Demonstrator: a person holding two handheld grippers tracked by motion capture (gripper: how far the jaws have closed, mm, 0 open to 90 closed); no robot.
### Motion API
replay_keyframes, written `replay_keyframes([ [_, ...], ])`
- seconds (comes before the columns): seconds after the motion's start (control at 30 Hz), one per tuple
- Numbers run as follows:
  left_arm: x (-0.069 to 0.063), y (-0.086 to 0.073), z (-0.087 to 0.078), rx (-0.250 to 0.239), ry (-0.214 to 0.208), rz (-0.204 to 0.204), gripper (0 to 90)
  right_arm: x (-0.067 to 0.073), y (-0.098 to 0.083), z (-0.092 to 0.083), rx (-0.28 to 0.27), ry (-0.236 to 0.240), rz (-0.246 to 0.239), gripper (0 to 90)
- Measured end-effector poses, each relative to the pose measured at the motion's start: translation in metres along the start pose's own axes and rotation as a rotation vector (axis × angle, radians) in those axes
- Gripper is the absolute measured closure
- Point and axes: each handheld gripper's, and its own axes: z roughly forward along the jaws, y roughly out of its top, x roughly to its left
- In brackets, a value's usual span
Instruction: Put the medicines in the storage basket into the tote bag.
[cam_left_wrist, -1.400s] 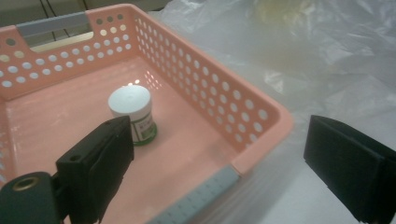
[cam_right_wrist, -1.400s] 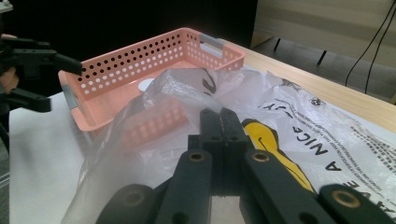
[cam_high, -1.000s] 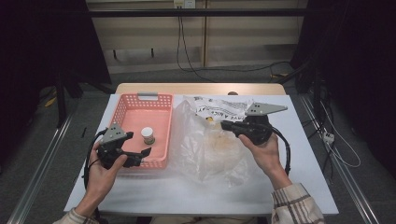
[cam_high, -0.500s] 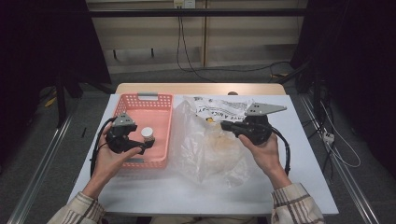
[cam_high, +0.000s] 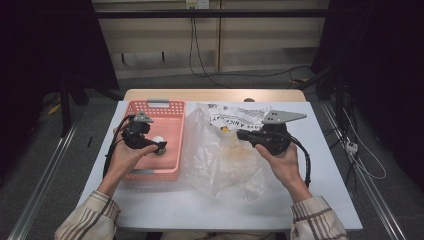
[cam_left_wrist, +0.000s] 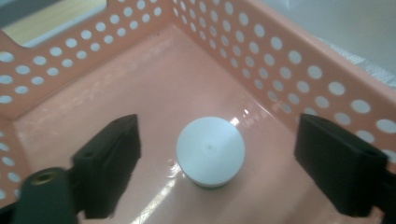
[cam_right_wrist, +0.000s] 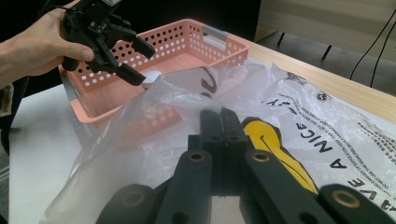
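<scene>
A pink perforated basket (cam_high: 172, 112) stands on the left of the white table. A small round white-capped object (cam_high: 158, 140) rests on its floor. My left gripper (cam_high: 159, 146) is open inside the basket, and in the left gripper view its jaws stand either side of the white cap (cam_left_wrist: 210, 150) without touching it. A clear plastic bag (cam_high: 225, 155) with black lettering lies crumpled in the middle of the table. My right gripper (cam_high: 241, 134) is at the bag's right side, its jaws shut (cam_right_wrist: 219, 119) on a fold of the bag (cam_right_wrist: 327, 116).
A yellow shape (cam_right_wrist: 273, 144) shows through the bag just beyond the right jaws. The basket's wall (cam_left_wrist: 289, 65) rises close to the left gripper's right jaw. Bare white table (cam_high: 165, 205) lies in front of the basket and the bag.
My left gripper has moved from the basket's left rim rightwards and down into the basket, over the white-capped object. The right gripper and the bag have stayed put.
</scene>
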Motion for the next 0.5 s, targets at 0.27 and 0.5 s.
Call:
replay_keyframes([
  [0.27,0.01,0.002,0.018,0.083,-0.024,-0.033,24.4,0.0,-0.001,0.003,0.008,0.001,-0.005,90.0],
  [0.5,0.009,0.003,0.022,0.097,-0.005,-0.033,38.1,0.0,-0.002,0.004,0.015,0.0,0.0,90.0],
])
